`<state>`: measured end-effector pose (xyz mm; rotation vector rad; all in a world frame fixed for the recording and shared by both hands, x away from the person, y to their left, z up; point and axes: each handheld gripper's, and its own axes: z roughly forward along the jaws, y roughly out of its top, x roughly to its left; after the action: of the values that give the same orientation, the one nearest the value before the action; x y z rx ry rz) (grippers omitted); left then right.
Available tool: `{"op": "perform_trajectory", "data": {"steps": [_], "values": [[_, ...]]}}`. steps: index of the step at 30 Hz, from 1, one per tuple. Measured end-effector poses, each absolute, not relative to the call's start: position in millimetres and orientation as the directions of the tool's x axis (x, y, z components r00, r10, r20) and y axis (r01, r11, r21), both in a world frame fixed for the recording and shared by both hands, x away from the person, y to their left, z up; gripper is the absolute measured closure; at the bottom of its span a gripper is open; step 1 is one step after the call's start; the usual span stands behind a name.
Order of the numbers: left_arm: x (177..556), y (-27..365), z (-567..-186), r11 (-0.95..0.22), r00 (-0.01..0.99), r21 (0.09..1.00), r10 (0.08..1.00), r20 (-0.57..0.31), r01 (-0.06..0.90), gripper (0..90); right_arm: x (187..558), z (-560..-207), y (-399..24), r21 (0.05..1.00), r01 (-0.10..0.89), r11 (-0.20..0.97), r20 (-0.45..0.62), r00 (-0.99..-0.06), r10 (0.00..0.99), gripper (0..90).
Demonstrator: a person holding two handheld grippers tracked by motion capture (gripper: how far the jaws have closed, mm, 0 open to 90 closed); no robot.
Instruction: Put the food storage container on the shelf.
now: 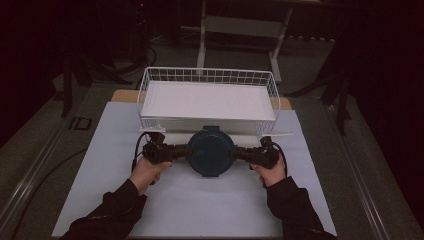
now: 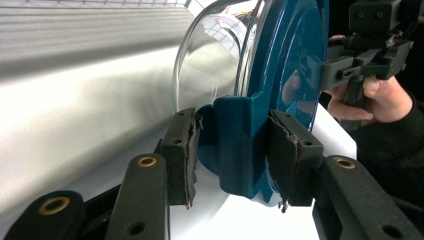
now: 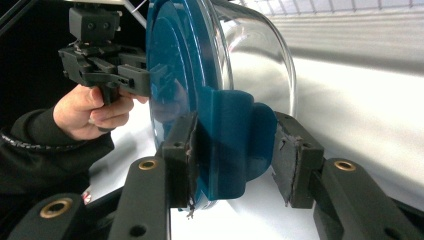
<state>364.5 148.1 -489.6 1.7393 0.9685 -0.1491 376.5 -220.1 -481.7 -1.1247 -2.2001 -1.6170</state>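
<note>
High view puts the left gripper (image 1: 181,151) at centre-left of the frame, held in the person's left hand (image 1: 146,170), its jaws reaching inward onto the left latch tab of a round container (image 1: 210,150) that sits in the middle of the frame, just in front of a white wire basket (image 1: 207,76) lined with a flat white sheet. To the right of the container the right gripper (image 1: 239,153) mirrors it, held by the right hand (image 1: 270,172) and clamped on the opposite tab. Both claws are closed on the container, one at each side, with the pads part-way in because the tab's thickness keeps them apart. In the left gripper view the worn, frayed black foam pads (image 2: 183,150) squeeze a moulded teal plastic tab (image 2: 235,145) at lower centre, and the same is seen in the right gripper view, where the tab (image 3: 235,145) sits between the pads (image 3: 287,155) with the right pad looking only barely in contact. The container is a clear, smooth-walled glass or plastic bowl (image 2: 210,60) of rounded shape, capped by a glossy dark teal lid (image 3: 180,65) with concentric raised rings and fold-down latches. As I judge it, the grasp is done and the lidded container is being carried two-handed across the matte white table cover (image 1: 200,210); whether it is lifted clear of the surface I cannot tell. What remains is probably setting it into the basket and letting go.
</note>
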Motion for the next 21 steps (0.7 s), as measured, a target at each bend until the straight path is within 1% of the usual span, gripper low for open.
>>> {"op": "perform_trajectory", "data": {"steps": [6,7,9,14,16,17,19,21], "values": [[380,147,-493,-0.099,0.654,0.735,0.546,-0.524,0.671,56.6,390,-497,-221,0.731,0.678,0.085,0.577,-0.679,0.455,56.5],[380,145,-495,-0.078,0.633,0.724,0.555,-0.539,0.685,56.6,392,-499,-221,0.733,0.676,0.080,0.575,-0.678,0.458,56.4],[384,145,-498,-0.078,0.635,0.727,0.556,-0.537,0.682,56.6,395,-502,-221,0.736,0.672,0.074,0.571,-0.677,0.464,56.3],[388,145,-504,-0.066,0.623,0.719,0.558,-0.549,0.692,56.4,401,-505,-219,0.737,0.670,0.089,0.556,-0.676,0.484,55.9],[392,145,-506,-0.086,0.630,0.729,0.577,-0.519,0.679,56.5,404,-507,-219,0.736,0.671,0.094,0.552,-0.674,0.492,55.6],[392,145,-506,-0.075,0.626,0.729,0.577,-0.525,0.681,56.5,405,-509,-218,0.735,0.672,0.094,0.545,-0.667,0.509,55.5],[394,144,-504,-0.089,0.637,0.740,0.583,-0.504,0.666,56.5,406,-510,-218,0.729,0.679,0.086,0.551,-0.657,0.515,55.3],[393,142,-503,-0.088,0.632,0.737,0.589,-0.504,0.670,56.6,406,-509,-219,0.733,0.674,0.092,0.540,-0.659,0.524,55.1]]}}
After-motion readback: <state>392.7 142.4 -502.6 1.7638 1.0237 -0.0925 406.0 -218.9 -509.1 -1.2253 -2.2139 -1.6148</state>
